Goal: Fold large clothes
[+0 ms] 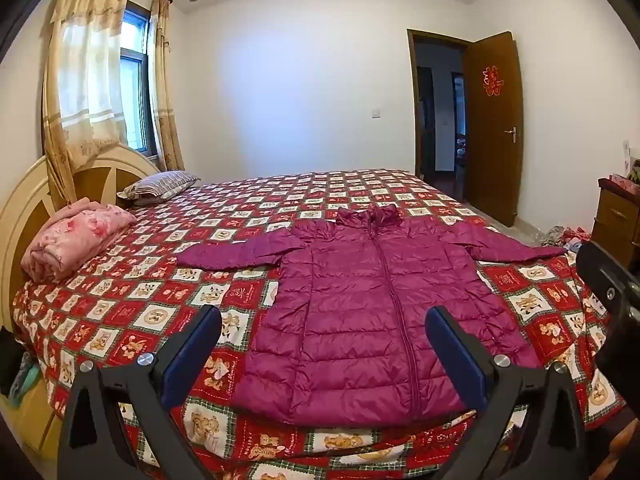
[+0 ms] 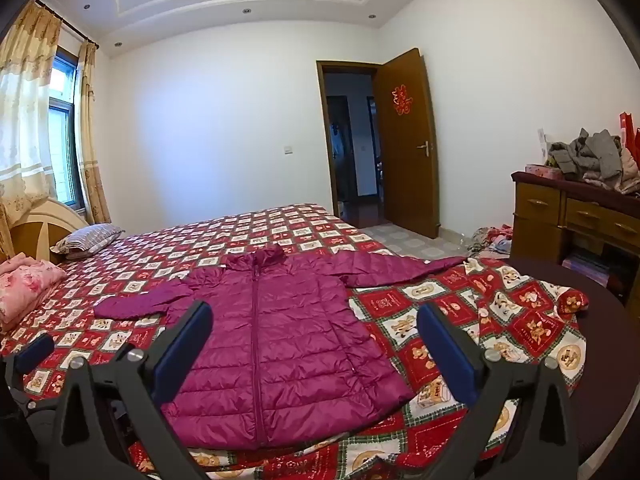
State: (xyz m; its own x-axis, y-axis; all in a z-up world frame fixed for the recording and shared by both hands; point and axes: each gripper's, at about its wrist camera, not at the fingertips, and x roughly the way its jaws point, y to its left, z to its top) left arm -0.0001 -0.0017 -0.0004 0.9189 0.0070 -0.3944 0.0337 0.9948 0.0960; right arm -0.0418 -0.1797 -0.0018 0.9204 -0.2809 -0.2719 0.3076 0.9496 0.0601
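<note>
While unfolded on bed (image 1: pixel 168 292), jacket (image 1: pixel 372 320).

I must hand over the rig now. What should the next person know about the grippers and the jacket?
Left gripper: open, empty, above the hem.
Right gripper: open, empty, above the jacket's lower right side.
Purple puffer jacket: flat on the bed, front up, zipped, both sleeves spread out sideways.
Done: jacket laid out; no fold visible.
Left: fold the sleeves in, then fold the body.
</note>
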